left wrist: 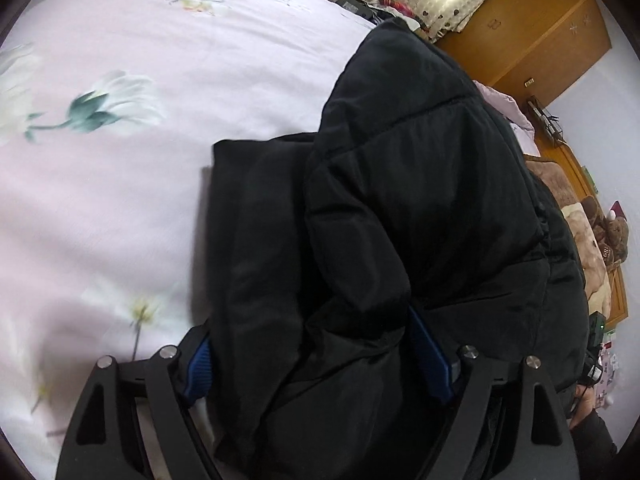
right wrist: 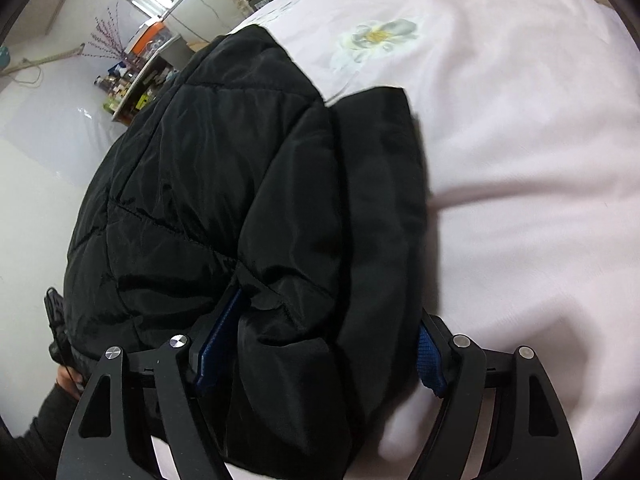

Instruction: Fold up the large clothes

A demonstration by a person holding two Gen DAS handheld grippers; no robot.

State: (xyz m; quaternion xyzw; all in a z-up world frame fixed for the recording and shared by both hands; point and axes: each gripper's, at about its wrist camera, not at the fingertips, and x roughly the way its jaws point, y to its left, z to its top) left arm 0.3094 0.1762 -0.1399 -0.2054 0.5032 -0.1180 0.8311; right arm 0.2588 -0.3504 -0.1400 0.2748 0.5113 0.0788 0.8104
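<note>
- On the pink bed (left wrist: 120, 200), a folded black jacket (left wrist: 400, 200) lies bundled.
- Left gripper (left wrist: 316, 364) and right gripper (right wrist: 316, 344) straddle its near edge, jaws wide, seemingly not pinching.
- Folding looks near done; next, lift clear.

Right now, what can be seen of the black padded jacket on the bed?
The black padded jacket is a puffy quilted garment of smooth, slightly shiny fabric with stitched seams. It lies bunched in thick folded layers on the pink floral bedsheet, near the bed's edge. Its near end sits between the blue pads of both the left gripper and the right gripper, whose jaws stand wide; whether the pads press it is unclear.
</note>
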